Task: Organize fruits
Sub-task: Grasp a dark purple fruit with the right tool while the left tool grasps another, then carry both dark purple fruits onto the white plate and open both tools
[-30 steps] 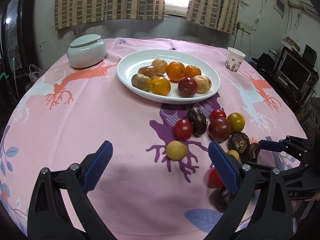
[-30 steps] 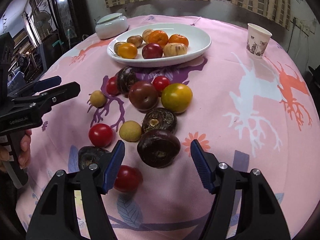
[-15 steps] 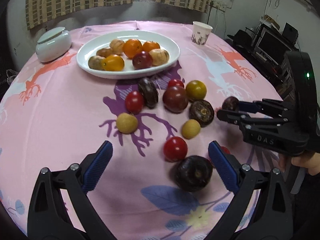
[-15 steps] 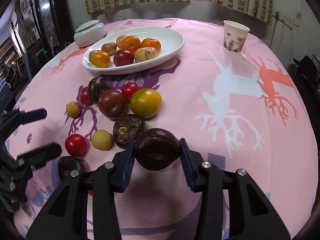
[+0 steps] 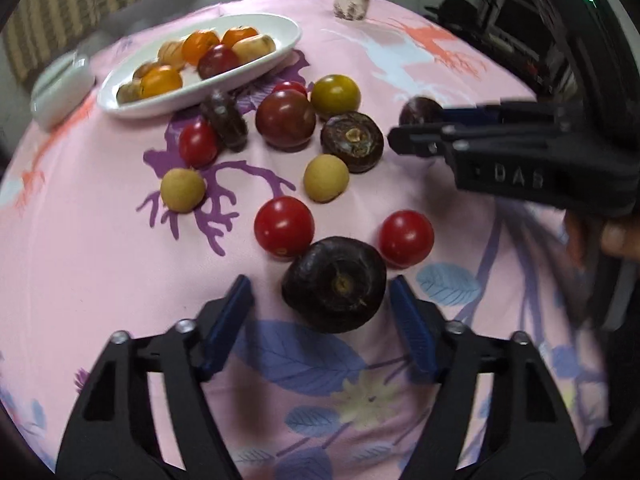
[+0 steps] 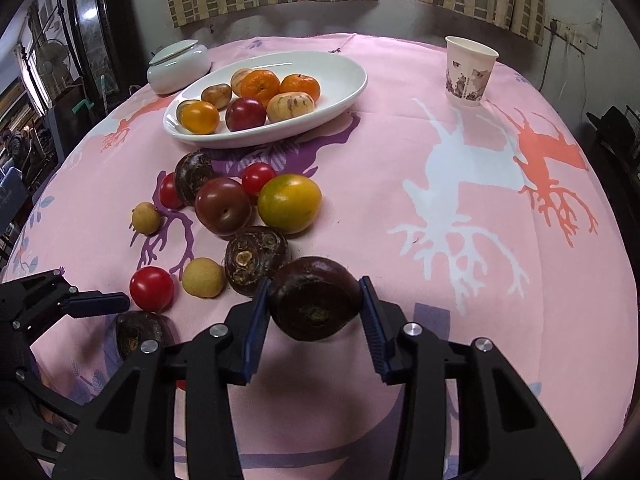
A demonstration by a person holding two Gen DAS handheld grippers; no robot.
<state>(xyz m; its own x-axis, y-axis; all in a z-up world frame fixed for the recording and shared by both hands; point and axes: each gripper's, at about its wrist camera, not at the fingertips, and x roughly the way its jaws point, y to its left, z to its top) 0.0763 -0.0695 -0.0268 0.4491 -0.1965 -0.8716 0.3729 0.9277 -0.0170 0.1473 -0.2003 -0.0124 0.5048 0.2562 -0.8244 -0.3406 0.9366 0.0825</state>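
Left gripper (image 5: 320,312): jaws closing, a dark brown fruit (image 5: 335,283) lying on the pink tablecloth (image 5: 100,240) between the blue pads, a gap visible on each side. Beside it, two red tomatoes (image 5: 284,226), one to each side. Centre: loose fruit clustered near the white oval plate (image 6: 340,80), which carries oranges and other fruit. Right gripper (image 6: 314,316): pads pinching a second dark brown fruit (image 6: 314,304), at the near edge of the cluster. Far right: a paper cup (image 6: 470,70) standing upright, well apart.

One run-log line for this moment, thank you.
right gripper: shut on dark fruit | left gripper: closing around second dark fruit
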